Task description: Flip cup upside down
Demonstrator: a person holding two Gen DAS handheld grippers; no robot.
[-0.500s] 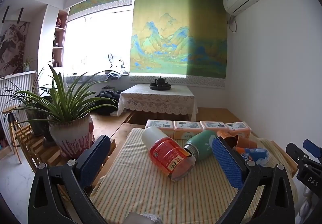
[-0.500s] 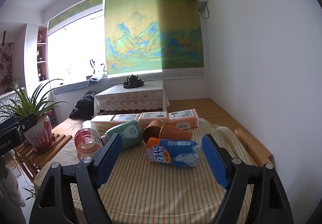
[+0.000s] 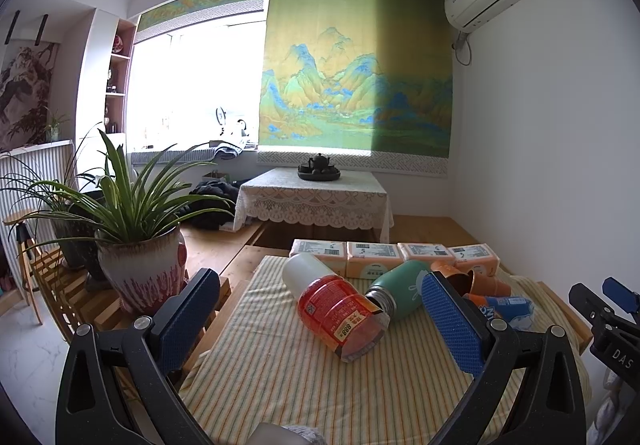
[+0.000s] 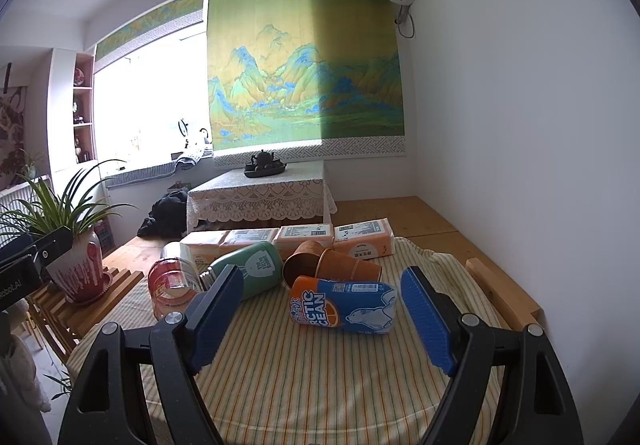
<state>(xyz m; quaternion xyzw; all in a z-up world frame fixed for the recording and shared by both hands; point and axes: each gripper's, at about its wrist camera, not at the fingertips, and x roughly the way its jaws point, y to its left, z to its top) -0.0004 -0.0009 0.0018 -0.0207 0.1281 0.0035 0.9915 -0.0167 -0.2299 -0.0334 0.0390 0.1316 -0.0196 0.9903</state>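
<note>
Several cups lie on their sides on a striped tablecloth. A red-labelled clear cup lies ahead of my left gripper, which is open and empty above the cloth. A green flask lies beside it. In the right wrist view an orange and blue "Arctic Ocean" cup lies just ahead of my right gripper, which is open and empty. Behind it lie two brown cups, the green flask and the red cup.
A row of orange tissue packs lines the table's far edge. A potted plant stands on a wooden rack at the left. A wooden table edge shows at the right. A lace-covered low table stands further back.
</note>
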